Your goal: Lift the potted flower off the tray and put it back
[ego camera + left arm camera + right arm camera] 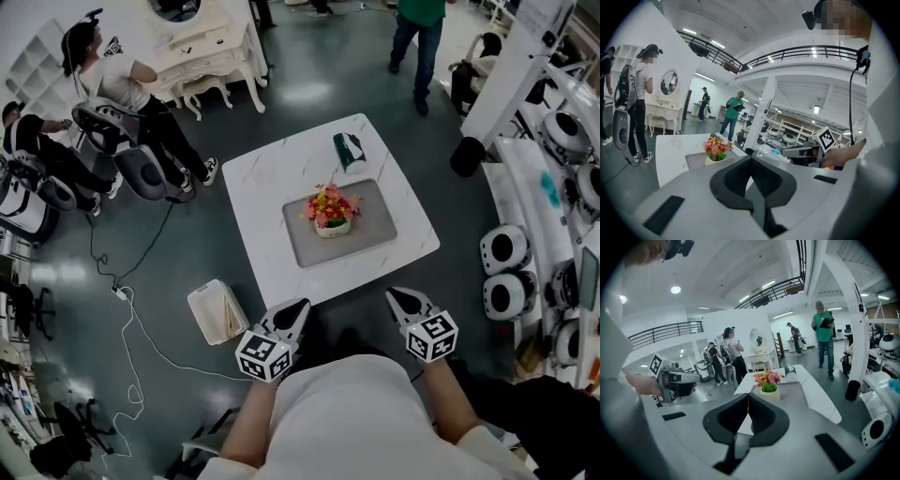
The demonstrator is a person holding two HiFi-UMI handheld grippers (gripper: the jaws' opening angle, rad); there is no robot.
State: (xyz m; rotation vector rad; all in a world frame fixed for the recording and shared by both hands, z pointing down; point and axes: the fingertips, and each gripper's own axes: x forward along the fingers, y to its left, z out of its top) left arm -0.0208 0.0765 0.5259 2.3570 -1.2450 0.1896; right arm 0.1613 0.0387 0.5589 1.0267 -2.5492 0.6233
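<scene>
In the head view, a square white table (272, 169) stood in the middle of the grey floor. A grey tray (370, 232) lay on it, and the potted flower (330, 212) stood upright on the tray, a little toward the 9 o'clock side. A dark green object (349, 150) lay on the table at 12 o'clock from the tray; I could not tell what it was. The left gripper (298, 307) was at 7 o'clock from the flower and the right gripper (397, 296) at 5 o'clock. Both were off the table's near edge and well apart from the pot. A white box (217, 312) sat on the floor at 9 o'clock from the left gripper.

In the left gripper view, the two dark jaws were pressed together at the tips, with nothing between them. The potted flower appeared beyond them at 11 o'clock, on the tray. The right gripper showed at 3 o'clock, held in a hand (841, 157). A person in a green shirt (736, 112) stood far behind.

In the right gripper view, the jaws were also fully closed and empty. The potted flower stood on the tray at 1 o'clock from the jaw tips, not touched. The left gripper showed at 9 o'clock.
</scene>
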